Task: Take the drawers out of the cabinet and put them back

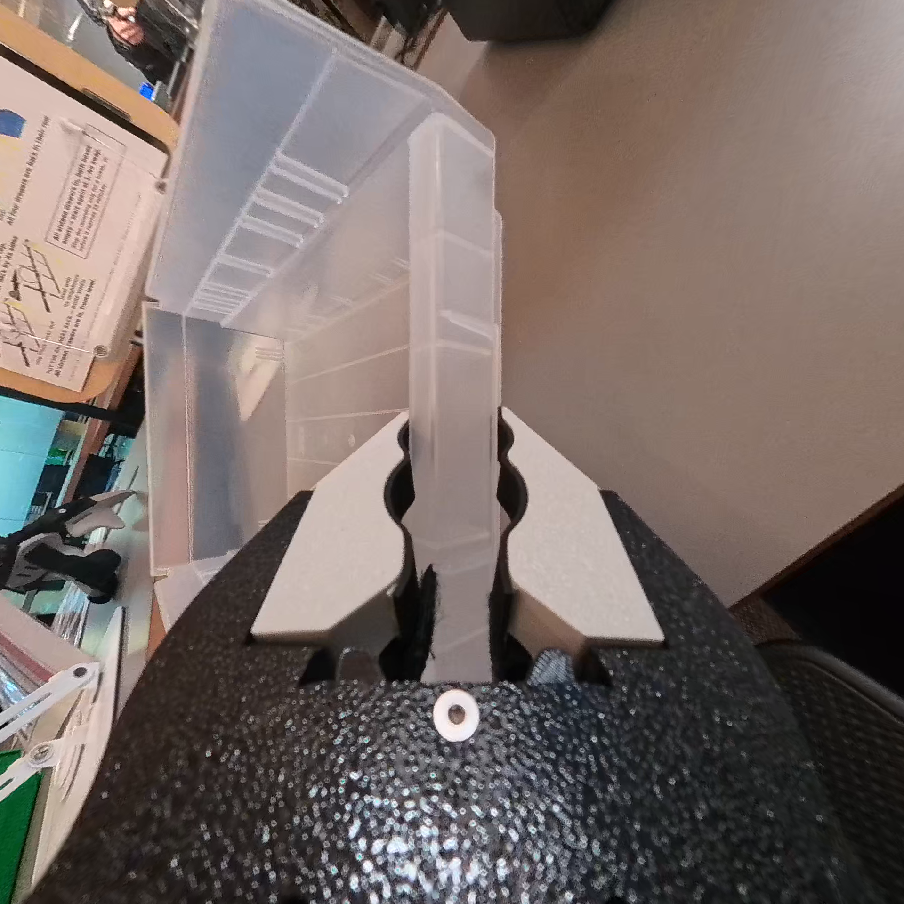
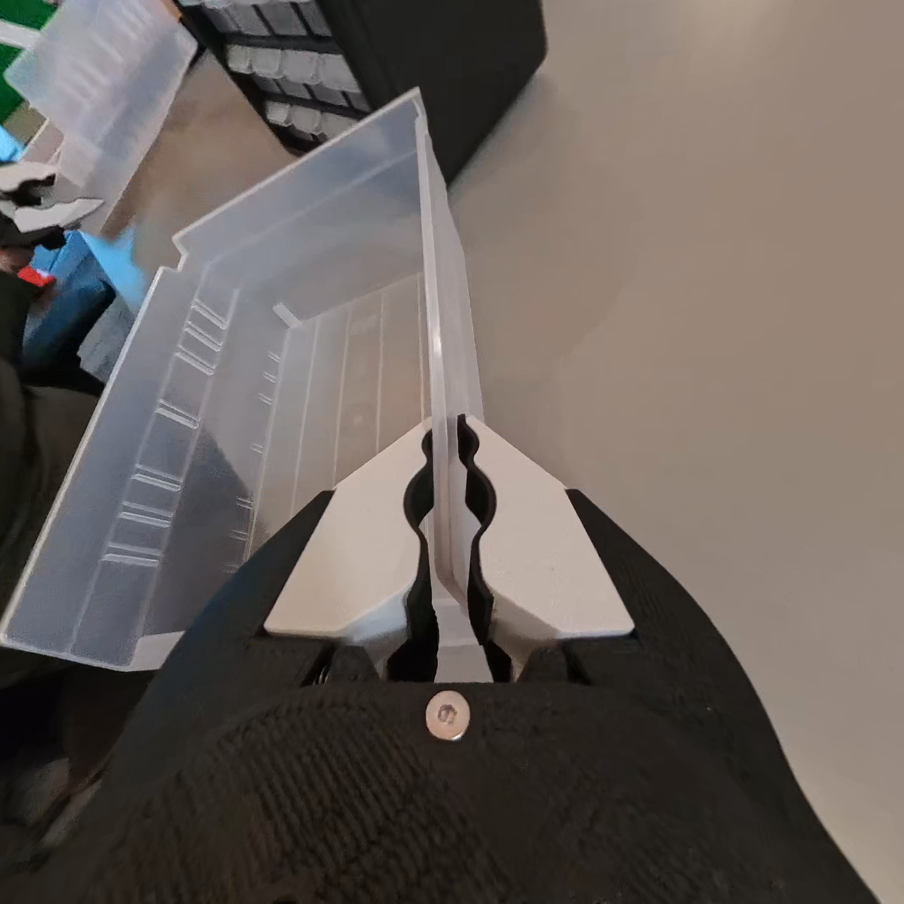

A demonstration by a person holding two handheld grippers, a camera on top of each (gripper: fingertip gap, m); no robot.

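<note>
Drawers, clear plastic, empty: left gripper (image 1: 452,494) fingers pinch one drawer (image 1: 293,274) wall at frame centre; right gripper (image 2: 447,508) pinches second drawer (image 2: 235,391) wall. Cabinet (image 2: 372,63) at top. Likely light, stiff, slippery; thin walls suit pinching.

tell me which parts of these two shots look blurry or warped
Left wrist view: left tongs and the gripped clear drawer are fairly sharp; the paper sheet at the left edge is smeared and bent by the wide lens. Right wrist view: right tongs crisp on their clear drawer; the dark cabinet and upper-left corner are soft.
</note>
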